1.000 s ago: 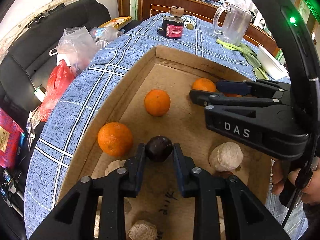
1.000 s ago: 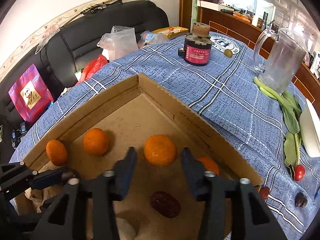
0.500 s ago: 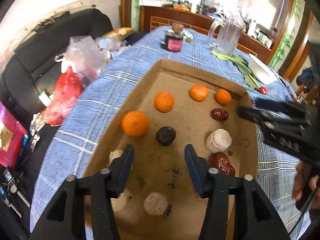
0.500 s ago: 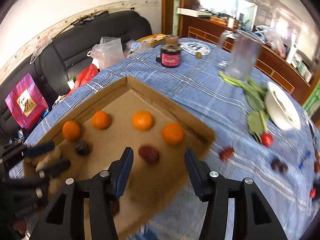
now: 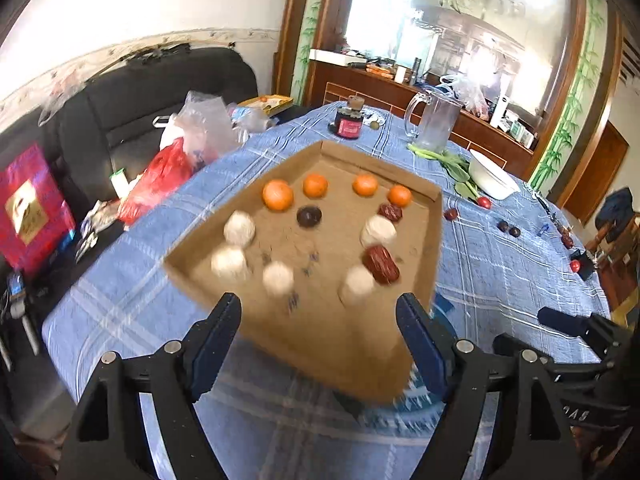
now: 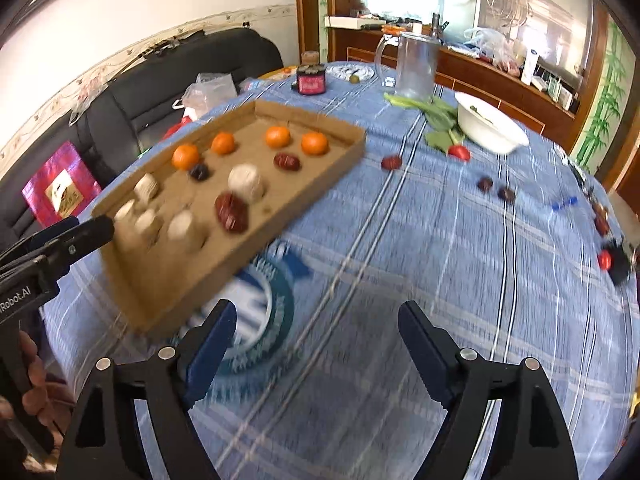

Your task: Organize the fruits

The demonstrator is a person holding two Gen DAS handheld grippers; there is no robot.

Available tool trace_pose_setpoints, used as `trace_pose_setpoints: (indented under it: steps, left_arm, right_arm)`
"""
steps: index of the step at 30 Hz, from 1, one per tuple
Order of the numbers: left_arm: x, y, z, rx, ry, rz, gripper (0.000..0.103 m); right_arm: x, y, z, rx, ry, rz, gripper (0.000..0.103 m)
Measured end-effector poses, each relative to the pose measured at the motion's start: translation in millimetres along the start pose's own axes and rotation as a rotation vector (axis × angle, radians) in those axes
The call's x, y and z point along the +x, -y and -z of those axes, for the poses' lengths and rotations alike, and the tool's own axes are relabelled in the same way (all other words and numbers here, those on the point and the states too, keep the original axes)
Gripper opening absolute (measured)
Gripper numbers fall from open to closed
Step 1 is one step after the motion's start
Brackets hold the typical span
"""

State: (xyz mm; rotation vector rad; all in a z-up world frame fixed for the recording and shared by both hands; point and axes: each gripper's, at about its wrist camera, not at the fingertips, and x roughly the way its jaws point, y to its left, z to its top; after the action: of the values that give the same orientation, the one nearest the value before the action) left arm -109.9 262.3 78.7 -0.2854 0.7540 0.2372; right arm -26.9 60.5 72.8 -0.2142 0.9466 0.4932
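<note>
1. We are finding the left tongs (image 5: 318, 314) standing wide with nothing between the pads; the jaws have just been opening, and they are hanging over the near edge of the cardboard tray (image 5: 434, 240).
2. We are finding the right tongs (image 6: 316, 322) likewise wide and empty, the jaws having just been opening, over bare blue checked cloth on the desk (image 6: 460, 280), beside the tray and not above it.
3. Inside the tray we are recording four oranges (image 5: 316, 186) in a row along the far wall, a dark round fruit (image 5: 309, 216) just below them, two red dates (image 5: 381, 265), and several pale round pieces (image 5: 239, 229).
4. Out on the cloth, to the right of the tray, we are noting loose items awaiting collection: a red date (image 6: 391, 162) near the tray's corner, two dark fruits (image 6: 496, 189) further right, and small red pieces at the far edge, too small to identify.
5. We are judging the step in hand as a transit between placements: both tongs are free and the sorting is part done.
6. The next move is calling for the right tongs to reach across to the nearest loose fruit and close on it without rolling it; the heavy blur is limiting our confidence in finer positions.
</note>
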Motion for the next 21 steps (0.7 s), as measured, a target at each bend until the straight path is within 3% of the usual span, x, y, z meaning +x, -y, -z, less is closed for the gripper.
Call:
trace_pose_setpoints:
  steps: [4,7,12,17,21]
  left_arm:
    - [-16,11,19,0.011,-0.022,-0.132,0.079]
    - [-26,9,25,0.027,-0.007,-0.181,0.079]
    - [-34,-11,27,-0.033,0.008,-0.152,0.085]
    - [-27,-13,25,0.052,-0.037,-0.154,0.087]
    - [-32,-13,25,0.102,-0.007,-0.121,0.093]
  right_arm:
    - [-15,-2,15,0.018,0.020,0.017,0.091]
    - [-31,-4,24,0.043,0.051,0.022,0.093]
    - [-51,-20,33,0.018,0.123,0.106,0.096]
    - [-57,-33,36,0.048,0.145,0.141,0.098]
    - [-62,-38,41,0.093,0.169,0.163,0.098]
